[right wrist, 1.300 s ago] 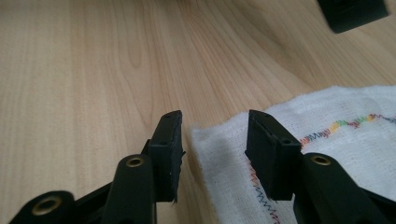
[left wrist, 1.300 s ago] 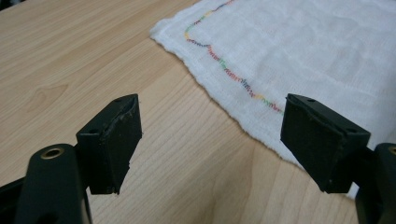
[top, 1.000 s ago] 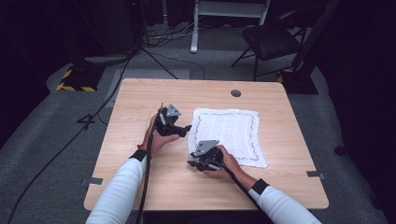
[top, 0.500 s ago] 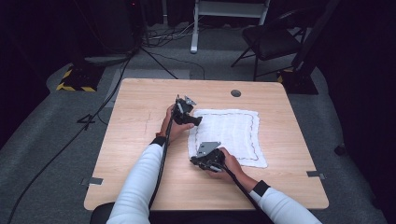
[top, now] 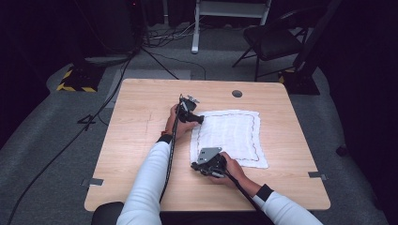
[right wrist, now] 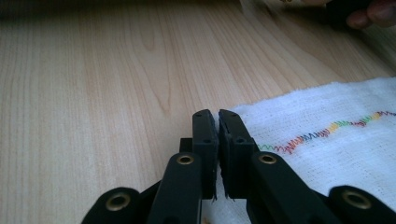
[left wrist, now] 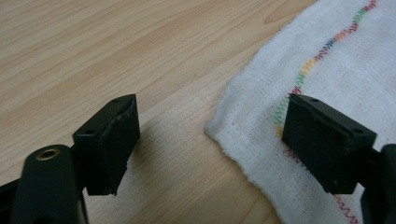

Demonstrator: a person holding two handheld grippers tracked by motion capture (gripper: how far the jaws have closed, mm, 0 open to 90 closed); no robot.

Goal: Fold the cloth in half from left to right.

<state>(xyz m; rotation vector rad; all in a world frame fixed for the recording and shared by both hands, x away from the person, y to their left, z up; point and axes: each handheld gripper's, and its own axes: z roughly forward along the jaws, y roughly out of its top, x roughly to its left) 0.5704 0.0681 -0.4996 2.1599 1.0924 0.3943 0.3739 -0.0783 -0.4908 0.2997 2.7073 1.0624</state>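
White woven cotton, thin and loosely knit, makes up the cloth (top: 229,138) that lies flat on the right half of the wooden table (top: 136,140), with a line of rainbow zigzag stitching running just inside its border. It looks light and limp, the kind of thing that will sag and fold the moment one edge leaves the wood, so lifting it by a single point would likely bunch it; a hold at two corners of one side should keep it spread. Its hem is thin and lies tight against the table, so a jaw probably has to slide under or press down and scrape to catch it, and the fabric seems grippy enough not to slip once pinched. The left gripper (left wrist: 210,140) stands wide open at the far left corner of the cloth, one jaw over bare wood and the other over the fabric by the stitching, with the corner between them and nothing yet held. The right gripper (right wrist: 218,140) sits at the near left corner with its jaws pressed together; the cloth's edge runs right up to them, and I cannot tell for sure whether the hem is caught between them.
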